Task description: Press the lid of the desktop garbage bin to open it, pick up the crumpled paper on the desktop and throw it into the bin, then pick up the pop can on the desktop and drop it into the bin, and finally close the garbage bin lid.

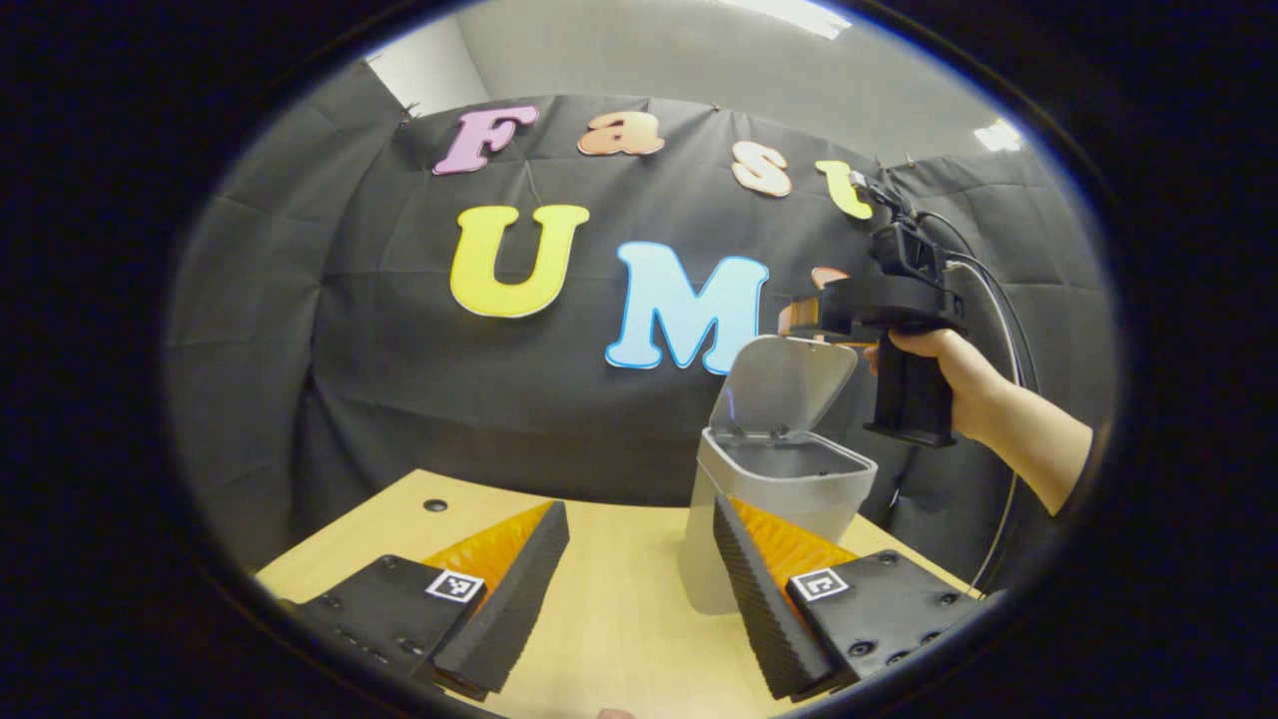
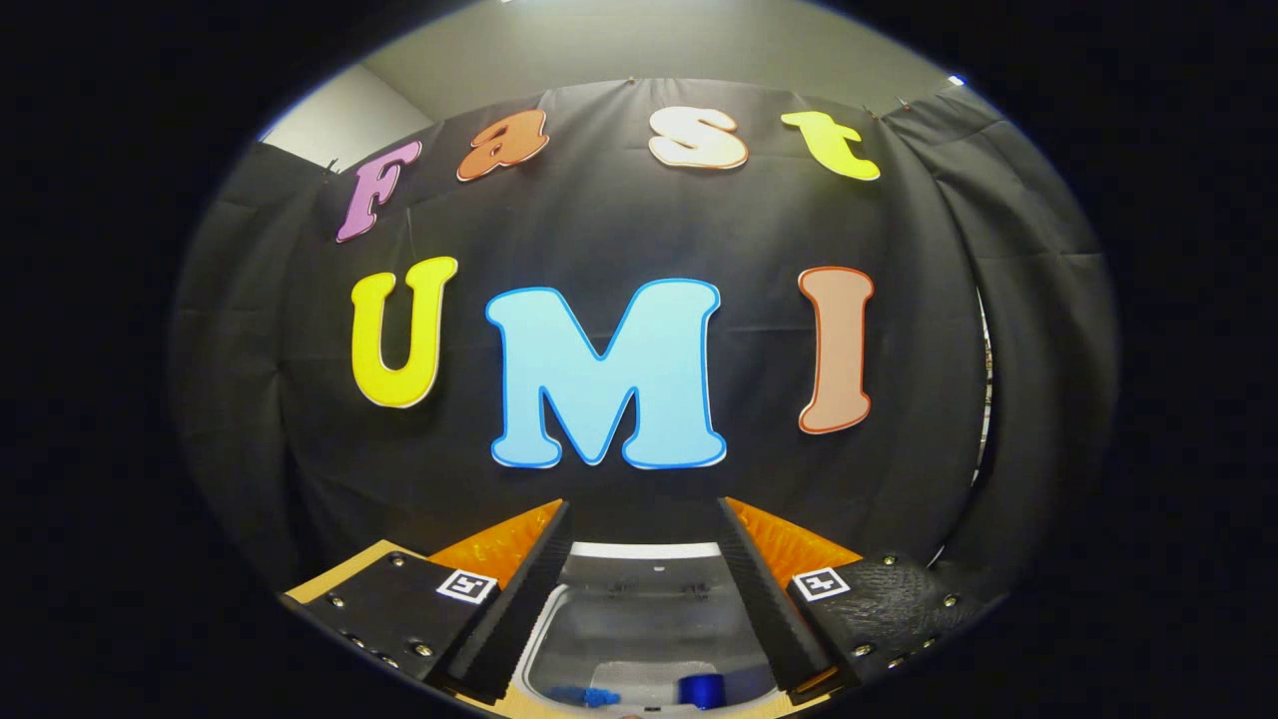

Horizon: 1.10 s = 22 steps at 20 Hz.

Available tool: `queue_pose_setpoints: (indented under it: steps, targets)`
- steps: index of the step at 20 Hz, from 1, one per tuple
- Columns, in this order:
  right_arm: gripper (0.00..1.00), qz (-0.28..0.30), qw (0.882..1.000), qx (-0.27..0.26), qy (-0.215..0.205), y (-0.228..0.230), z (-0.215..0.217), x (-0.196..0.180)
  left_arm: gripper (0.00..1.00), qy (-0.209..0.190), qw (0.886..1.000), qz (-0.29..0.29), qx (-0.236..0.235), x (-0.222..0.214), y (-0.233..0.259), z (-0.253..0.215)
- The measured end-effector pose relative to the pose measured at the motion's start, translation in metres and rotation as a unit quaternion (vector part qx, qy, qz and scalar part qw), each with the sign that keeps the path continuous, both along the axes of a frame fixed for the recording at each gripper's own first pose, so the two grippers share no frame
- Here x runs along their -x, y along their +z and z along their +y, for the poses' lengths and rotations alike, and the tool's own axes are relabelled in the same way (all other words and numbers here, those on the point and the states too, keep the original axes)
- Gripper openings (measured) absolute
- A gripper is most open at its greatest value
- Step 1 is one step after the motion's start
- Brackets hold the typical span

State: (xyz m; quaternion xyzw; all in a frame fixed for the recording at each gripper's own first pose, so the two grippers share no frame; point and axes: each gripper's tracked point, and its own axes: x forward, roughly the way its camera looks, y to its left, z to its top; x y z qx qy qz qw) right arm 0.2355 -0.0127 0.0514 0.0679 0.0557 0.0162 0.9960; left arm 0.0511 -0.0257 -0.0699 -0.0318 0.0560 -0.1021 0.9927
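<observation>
The grey desktop bin (image 1: 769,509) stands on the wooden table with its lid (image 1: 789,384) tipped up and back. My left gripper (image 1: 639,507) hovers low over the table just left of the bin, open with nothing between its fingers. A hand holds my right gripper (image 1: 804,315) high above the raised lid. In the right gripper view, my right gripper (image 2: 644,509) is open and empty, looking down into the bin's inside (image 2: 649,619). On the bin's bottom lie a small blue round thing (image 2: 704,689) and a blue scrap (image 2: 584,695); what they are I cannot tell.
The wooden table (image 1: 619,609) reaches to the black cloth wall behind, with a small dark hole (image 1: 435,505) near its far left. A forearm (image 1: 1028,429) and cables (image 1: 1003,330) come in from the right, beside the bin.
</observation>
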Motion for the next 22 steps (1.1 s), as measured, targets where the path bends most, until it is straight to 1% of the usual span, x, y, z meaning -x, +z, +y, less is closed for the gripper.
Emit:
queue_pose_setpoints:
  steps: [1, 2, 4, 5, 6, 8, 11, 13, 15, 16, 18, 19, 20, 21, 22]
  targets:
    - [0.92, 0.006, 1.000, -0.003, 0.000, -0.006, 0.001, 0.010, 0.94, -0.002, 1.000, -0.001, -0.002, 0.005, 0.003, 0.000]
    - [0.92, 0.011, 1.000, -0.006, 0.001, -0.014, 0.002, 0.019, 0.96, -0.003, 1.000, 0.000, -0.007, 0.009, 0.003, 0.001]
    - [0.92, 0.021, 1.000, -0.008, 0.002, -0.030, 0.005, 0.033, 0.94, -0.005, 1.000, -0.006, -0.012, 0.016, 0.007, 0.002]
    - [0.92, 0.027, 1.000, -0.010, 0.001, -0.039, 0.006, 0.040, 0.96, -0.006, 1.000, -0.007, -0.013, 0.019, 0.009, 0.003]
    - [0.92, 0.032, 0.999, -0.010, 0.001, -0.049, 0.007, 0.046, 0.94, -0.006, 1.000, -0.008, -0.014, 0.022, 0.010, 0.004]
    - [0.92, 0.042, 0.999, -0.011, 0.002, -0.067, 0.010, 0.052, 0.96, -0.004, 1.000, -0.009, -0.014, 0.028, 0.011, 0.008]
    - [0.92, 0.037, 0.999, -0.005, -0.002, -0.091, 0.010, 0.051, 0.94, -0.005, 1.000, -0.006, -0.023, 0.035, 0.006, 0.012]
    - [0.94, 0.030, 1.000, -0.008, -0.008, -0.103, 0.007, 0.049, 0.94, -0.004, 1.000, -0.006, -0.028, 0.038, 0.006, 0.014]
    - [0.93, 0.039, 0.999, -0.009, -0.009, -0.119, 0.006, 0.046, 0.96, -0.004, 1.000, -0.002, -0.027, 0.039, 0.002, 0.013]
    - [0.95, 0.045, 0.999, -0.013, -0.007, -0.124, 0.007, 0.046, 0.96, -0.001, 1.000, -0.001, -0.026, 0.039, 0.002, 0.013]
    - [0.95, 0.036, 0.999, -0.010, -0.006, -0.124, 0.005, 0.046, 0.94, 0.001, 1.000, 0.000, -0.019, 0.040, 0.001, 0.013]
    - [0.97, 0.032, 0.999, -0.005, -0.005, -0.127, 0.006, 0.046, 0.94, 0.002, 1.000, 0.001, -0.017, 0.040, 0.001, 0.012]
    - [0.95, 0.033, 0.999, 0.001, -0.005, -0.130, 0.006, 0.046, 0.94, 0.004, 1.000, 0.001, -0.018, 0.040, 0.000, 0.011]
    - [0.95, 0.041, 0.999, 0.007, -0.004, -0.137, 0.008, 0.046, 0.94, 0.006, 1.000, 0.001, -0.019, 0.038, 0.000, 0.011]
    - [0.95, 0.030, 0.999, 0.013, -0.005, -0.135, 0.007, 0.047, 0.94, 0.008, 1.000, 0.000, -0.019, 0.037, -0.001, 0.010]
